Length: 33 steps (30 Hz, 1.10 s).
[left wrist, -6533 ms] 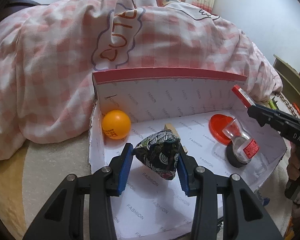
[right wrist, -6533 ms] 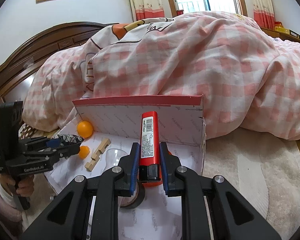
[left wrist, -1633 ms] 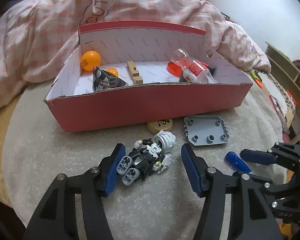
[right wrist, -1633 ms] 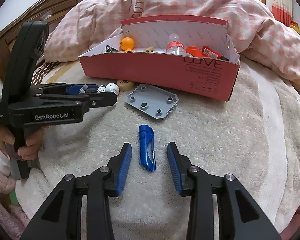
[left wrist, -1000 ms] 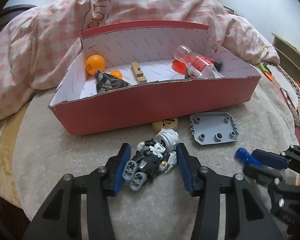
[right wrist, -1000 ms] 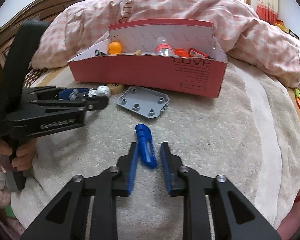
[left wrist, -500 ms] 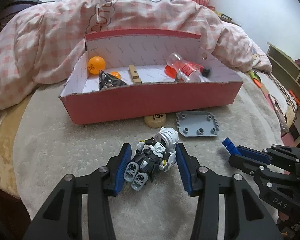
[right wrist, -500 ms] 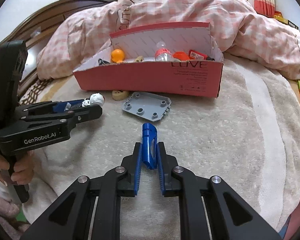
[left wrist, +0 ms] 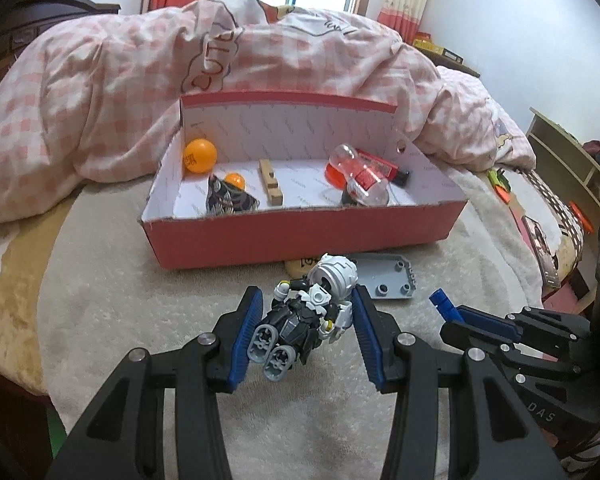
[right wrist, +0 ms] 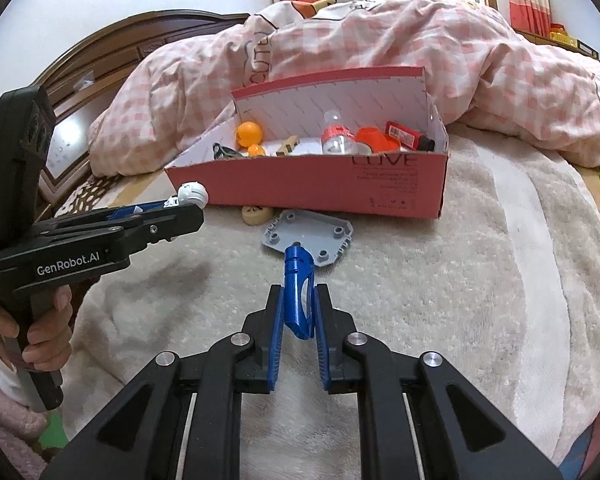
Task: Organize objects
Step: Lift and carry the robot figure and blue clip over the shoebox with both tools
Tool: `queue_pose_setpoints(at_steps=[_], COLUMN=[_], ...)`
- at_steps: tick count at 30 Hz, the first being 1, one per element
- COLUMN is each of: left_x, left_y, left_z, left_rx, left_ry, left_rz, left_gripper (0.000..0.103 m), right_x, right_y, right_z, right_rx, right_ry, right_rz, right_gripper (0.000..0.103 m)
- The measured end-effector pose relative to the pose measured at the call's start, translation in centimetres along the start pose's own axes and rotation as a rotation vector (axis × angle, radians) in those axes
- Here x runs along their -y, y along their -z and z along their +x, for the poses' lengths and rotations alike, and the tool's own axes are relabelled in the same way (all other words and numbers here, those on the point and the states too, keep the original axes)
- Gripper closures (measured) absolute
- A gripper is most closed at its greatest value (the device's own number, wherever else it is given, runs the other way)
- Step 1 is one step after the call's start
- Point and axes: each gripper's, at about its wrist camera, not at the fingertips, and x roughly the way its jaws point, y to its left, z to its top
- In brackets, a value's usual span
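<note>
My left gripper (left wrist: 306, 312) is shut on a black, white and grey toy robot figure (left wrist: 308, 316) and holds it lifted above the cream blanket, in front of the red cardboard box (left wrist: 300, 236). My right gripper (right wrist: 298, 304) is shut on a blue plastic piece (right wrist: 298, 292), also lifted; it shows at the right of the left wrist view (left wrist: 444, 304). The box holds an orange ball (left wrist: 199, 155), a small orange ball, a patterned pouch (left wrist: 226, 200), a wooden block (left wrist: 271, 188), a clear bottle (left wrist: 360, 178) and red items.
A grey studded plate (right wrist: 308, 236) and a tan round token (right wrist: 256, 214) lie on the blanket against the box's front wall. A pink checked duvet (left wrist: 120, 80) is heaped behind the box. A shelf and clutter stand beyond the bed's right edge (left wrist: 560, 184).
Both grippers closed on their objects and lifted them: the left on the toy robot, the right on the blue piece. Both have risen and moved closer to the box.
</note>
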Motion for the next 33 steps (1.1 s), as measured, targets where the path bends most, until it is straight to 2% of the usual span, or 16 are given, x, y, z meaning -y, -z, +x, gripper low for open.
queue_pose_setpoints(at_steps=[19, 33], left_x=[-0.1, -0.7], left_y=[-2.4, -5.3], left_z=[-1.0, 1.0], left_rx=[0.067, 0.101], left_ry=[0.002, -0.02], left_rz=[0.012, -0.016], left_gripper=[0.058, 0.058], right_x=[-0.3, 0.0], right_y=[-2.8, -4.8], right_z=[-0.5, 0.2], right_rx=[0.072, 0.099], right_ry=[-0.004, 0.008], right_rz=[-0.032, -0.054], right_gripper=[0.087, 0.087])
